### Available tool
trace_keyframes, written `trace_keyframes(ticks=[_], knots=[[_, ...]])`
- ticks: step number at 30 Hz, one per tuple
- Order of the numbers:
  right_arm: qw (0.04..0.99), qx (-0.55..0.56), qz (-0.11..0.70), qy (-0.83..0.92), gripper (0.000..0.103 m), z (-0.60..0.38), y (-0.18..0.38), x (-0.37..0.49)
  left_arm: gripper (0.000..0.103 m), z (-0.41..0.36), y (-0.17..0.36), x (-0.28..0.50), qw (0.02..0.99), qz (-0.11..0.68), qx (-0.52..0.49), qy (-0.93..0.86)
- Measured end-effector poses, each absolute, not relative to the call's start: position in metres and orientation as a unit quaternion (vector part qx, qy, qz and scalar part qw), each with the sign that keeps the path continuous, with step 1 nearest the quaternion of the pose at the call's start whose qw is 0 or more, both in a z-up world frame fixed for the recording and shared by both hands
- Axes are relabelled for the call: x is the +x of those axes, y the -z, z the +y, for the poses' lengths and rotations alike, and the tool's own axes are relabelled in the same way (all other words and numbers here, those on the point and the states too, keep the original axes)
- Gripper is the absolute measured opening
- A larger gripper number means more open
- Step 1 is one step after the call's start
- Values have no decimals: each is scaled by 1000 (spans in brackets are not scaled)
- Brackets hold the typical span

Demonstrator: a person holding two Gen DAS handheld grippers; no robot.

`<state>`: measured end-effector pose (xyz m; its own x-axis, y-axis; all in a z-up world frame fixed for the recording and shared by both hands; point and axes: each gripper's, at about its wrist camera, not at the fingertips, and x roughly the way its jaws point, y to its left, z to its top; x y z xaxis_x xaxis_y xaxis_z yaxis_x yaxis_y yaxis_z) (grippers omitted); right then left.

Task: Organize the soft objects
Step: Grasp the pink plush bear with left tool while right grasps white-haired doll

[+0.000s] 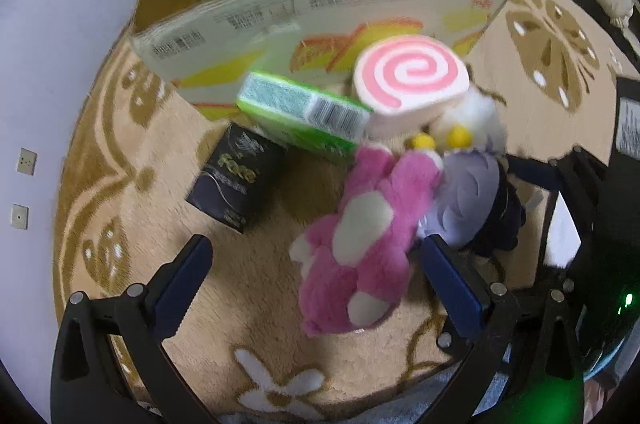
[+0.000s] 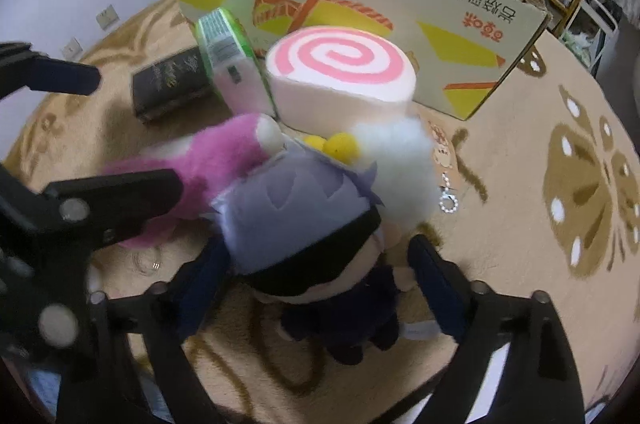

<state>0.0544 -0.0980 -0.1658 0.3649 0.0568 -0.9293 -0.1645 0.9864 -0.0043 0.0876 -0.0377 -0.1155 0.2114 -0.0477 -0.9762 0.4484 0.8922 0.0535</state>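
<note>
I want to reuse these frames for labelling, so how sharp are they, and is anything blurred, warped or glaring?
Left wrist view: motion blur smears the cardboard box print and the pink plush toy; a green light glows at the lower right. Right wrist view: the doll looks soft, but the box lettering stays readable. Both: fisheye bending, dark corners.

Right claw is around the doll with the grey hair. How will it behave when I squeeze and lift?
The grey-haired doll looks stuffed, so it will probably squash and feel light. The big head may droop if the right claw pinches only the dark body. It overlaps the pink plush, which could drag along.
</note>
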Motion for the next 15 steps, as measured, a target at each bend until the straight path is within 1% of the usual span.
trace_keyframes(ticks=[3, 9, 10, 13, 15], knots=[[822, -42, 564, -72, 89, -100, 170, 56, 103, -43, 125, 85, 751, 613, 185, 159], [820, -50, 564, -89, 79, -95, 170, 58, 101, -48, 139, 90, 746, 619, 199, 144], [819, -51, 564, -91, 78, -94, 170, 58, 98, -49, 141, 91, 744, 621, 197, 146], [820, -52, 563, -91, 77, -92, 171, 59, 84, -48, 145, 92, 738, 628, 186, 162], [820, -53, 563, -89, 76, -92, 171, 60, 78, -51, 144, 90, 739, 625, 186, 170]])
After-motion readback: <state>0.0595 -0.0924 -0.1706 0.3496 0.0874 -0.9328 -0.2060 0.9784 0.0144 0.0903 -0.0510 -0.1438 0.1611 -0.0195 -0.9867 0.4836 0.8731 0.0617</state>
